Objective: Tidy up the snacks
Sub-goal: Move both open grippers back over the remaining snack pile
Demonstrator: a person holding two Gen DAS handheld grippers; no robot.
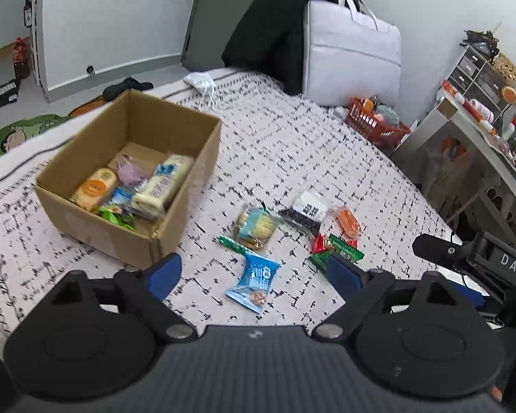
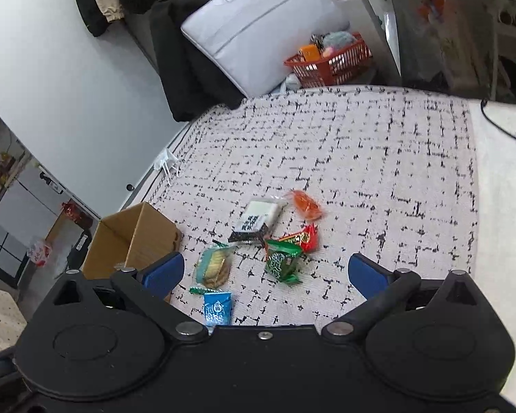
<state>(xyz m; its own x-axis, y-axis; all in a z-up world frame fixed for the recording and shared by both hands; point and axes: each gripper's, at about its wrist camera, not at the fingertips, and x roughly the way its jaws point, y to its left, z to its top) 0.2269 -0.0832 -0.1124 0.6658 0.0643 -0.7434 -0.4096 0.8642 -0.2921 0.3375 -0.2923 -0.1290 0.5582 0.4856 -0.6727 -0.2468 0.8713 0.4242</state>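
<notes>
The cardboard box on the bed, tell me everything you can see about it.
The box is plain brown corrugated cardboard, rectangular and open-topped, with no top flaps showing. It sits upright on the patterned bedspread, left of the loose snacks. Inside lie several wrapped snacks: two pale long packs, an orange-labelled pack, a purple wrapper and a green one. Its outer wall shows faint tape or label marks. Neither tool touches it.
</notes>
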